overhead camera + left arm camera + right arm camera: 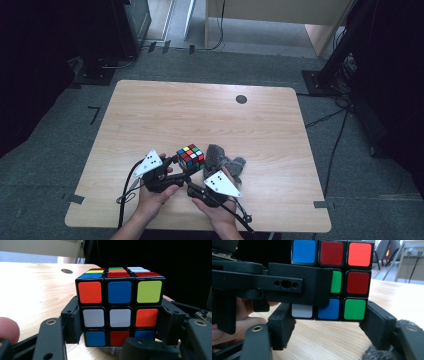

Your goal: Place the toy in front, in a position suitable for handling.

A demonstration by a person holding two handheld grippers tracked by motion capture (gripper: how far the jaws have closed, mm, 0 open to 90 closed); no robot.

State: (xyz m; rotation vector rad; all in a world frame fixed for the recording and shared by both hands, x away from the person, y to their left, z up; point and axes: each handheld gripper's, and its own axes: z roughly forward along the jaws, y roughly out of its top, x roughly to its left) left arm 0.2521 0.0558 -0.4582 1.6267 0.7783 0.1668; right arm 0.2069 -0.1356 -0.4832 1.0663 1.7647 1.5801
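- The Rubik's cube sits near the front edge of the wooden table, roughly in the middle, lifted a little off the surface between the two grippers
- In the left gripper view the Rubik's cube stands upright right between that claw's two black jaws, which press against its lower left and right sides; the face turned this way shows orange, blue and yellow-green on top, white, white and orange in the middle, blue, red and blue below
- So the left gripper is pinching the cube, coming at it from the person's left
- In the right gripper view the Rubik's cube hangs above and between that claw's jaws, which stand spread on either side of its bottom row; whether they touch it I cannot tell
- The left claw's jaw crosses in front of the cube there, covering part of its middle row
- The right gripper sits just below the cube, close beside the left one
- A grey fuzzy cloth lies crumpled on the table just to the right of the cube, touching or nearly so
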